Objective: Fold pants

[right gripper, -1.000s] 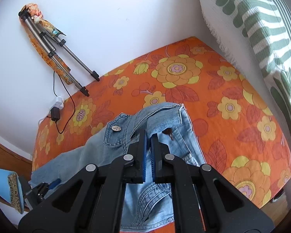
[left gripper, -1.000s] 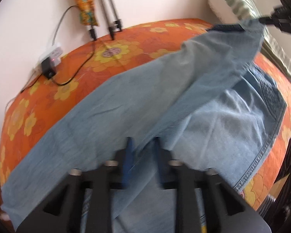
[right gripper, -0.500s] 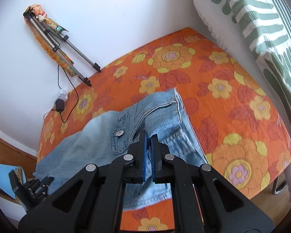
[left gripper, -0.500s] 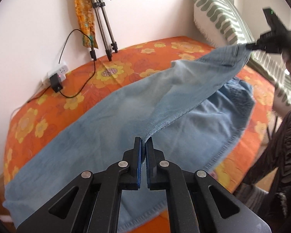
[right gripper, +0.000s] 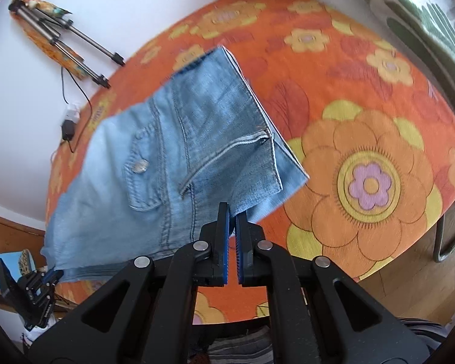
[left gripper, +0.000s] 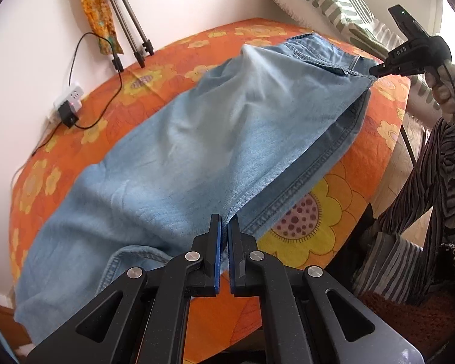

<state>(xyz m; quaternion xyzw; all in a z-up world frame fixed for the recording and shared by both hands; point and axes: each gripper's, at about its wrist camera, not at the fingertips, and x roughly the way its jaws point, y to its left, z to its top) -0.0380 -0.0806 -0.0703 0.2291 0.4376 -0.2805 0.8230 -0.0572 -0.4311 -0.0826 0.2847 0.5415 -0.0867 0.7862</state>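
Light blue denim pants (left gripper: 215, 133) lie folded lengthwise over an orange flowered bed cover (left gripper: 333, 200), the upper layer stretched between both grippers. My left gripper (left gripper: 224, 227) is shut on the leg edge near the bed's front side. My right gripper (right gripper: 232, 212) is shut on the waistband corner of the pants (right gripper: 179, 151), held above the cover; it also shows in the left wrist view (left gripper: 376, 71). The left gripper shows at the lower left of the right wrist view (right gripper: 53, 274). A back pocket with a metal button (right gripper: 140, 166) faces up.
A green-striped white pillow (left gripper: 324, 0) leans at the head of the bed. A tripod (left gripper: 130, 30) and an orange cloth (left gripper: 97, 21) stand against the wall, with a power strip and black cable (left gripper: 68, 107). The person's striped clothing (left gripper: 433, 188) is at right.
Both grippers pulled the upper denim layer toward the bed's near side and lowered it. The waistband swung over, so the back pocket now faces up and the pants lie flatter.
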